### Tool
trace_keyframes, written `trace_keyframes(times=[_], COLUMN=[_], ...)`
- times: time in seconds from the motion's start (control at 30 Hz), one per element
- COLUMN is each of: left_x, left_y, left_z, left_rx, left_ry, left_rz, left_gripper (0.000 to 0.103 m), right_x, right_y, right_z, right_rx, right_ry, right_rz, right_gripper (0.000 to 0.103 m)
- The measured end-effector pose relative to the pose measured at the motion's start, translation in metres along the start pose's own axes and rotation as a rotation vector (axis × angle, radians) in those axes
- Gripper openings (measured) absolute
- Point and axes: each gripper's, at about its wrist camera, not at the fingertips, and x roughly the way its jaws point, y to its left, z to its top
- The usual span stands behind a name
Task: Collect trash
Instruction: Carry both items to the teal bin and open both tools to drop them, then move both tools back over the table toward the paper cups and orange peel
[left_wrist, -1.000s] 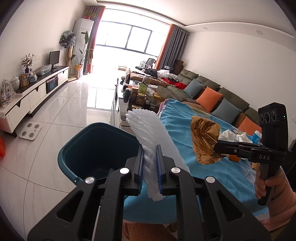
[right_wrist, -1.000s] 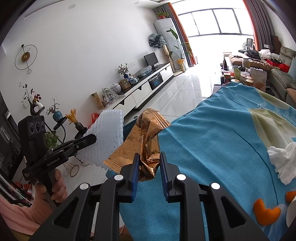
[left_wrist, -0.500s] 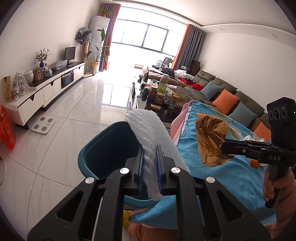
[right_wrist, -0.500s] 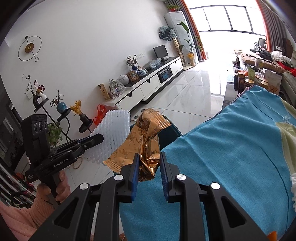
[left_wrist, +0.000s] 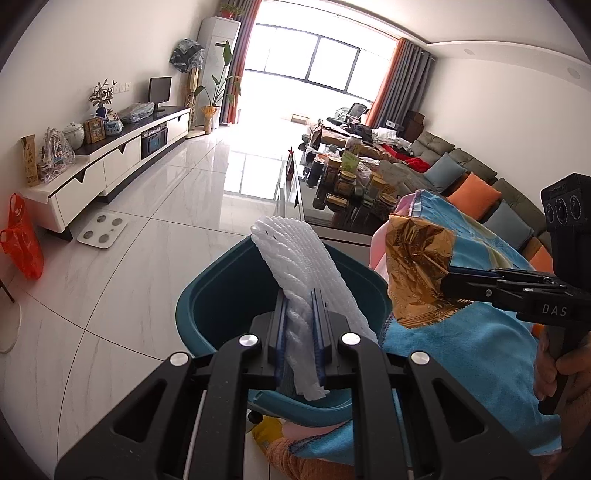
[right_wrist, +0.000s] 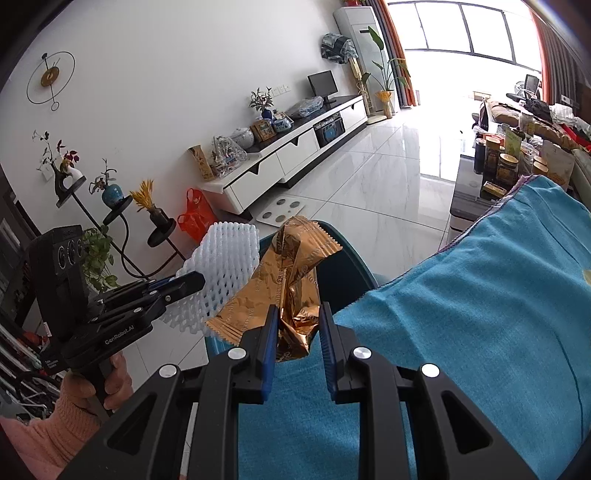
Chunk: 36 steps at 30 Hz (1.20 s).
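Left gripper (left_wrist: 299, 330) is clamped nearly shut on the white foam net (left_wrist: 295, 254), holding it right above the open teal bin (left_wrist: 221, 295), while the right gripper (right_wrist: 297, 341) pinches the crumpled gold wrapper (right_wrist: 291, 273) over the bin's near rim beside the blue cloth (right_wrist: 461, 314). Risk here: that wrapper looks light and hangs near the edge, so an early release could drop it onto the cloth or the tiled floor (left_wrist: 129, 266). The springy net might also catch on a pad instead of falling.

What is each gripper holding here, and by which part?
Left gripper: white foam net, clamped near its lower end. Right gripper: gold wrapper, pinched at its crumpled bottom end.
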Motion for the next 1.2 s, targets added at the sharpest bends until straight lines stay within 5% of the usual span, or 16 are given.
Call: trace_keyframes(times=[0.4,0.67,1.0,1.2], left_x=[0.046,0.078,0.069,0.035], left_y=[-0.001,0.000,-0.004,-0.041], left_z=[0.001,-0.008,-0.008,0.000], left_rx=[0.003,-0.035,-0.044,0.018], left_ry=[0.062,0.089,0.043,-0.014], left_rz=[0.039,0.055,0.052,-0.061], left_gripper=[0.014,0.027,0.037,0.051], right_x=[0.044,0.060,0.022,-0.035], right_y=[0.006,0.014,0.002,-0.007], right_z=[0.014,0.018,0.004,-0.014], right_rx=[0.018,0.028,0.050,0.039], right_ry=[0.091,0.114,0.054,-0.055], right_rz=[-0.034,-0.030,-0.008,-0.051], right_gripper=[0.022,0.033,0.033,0.038])
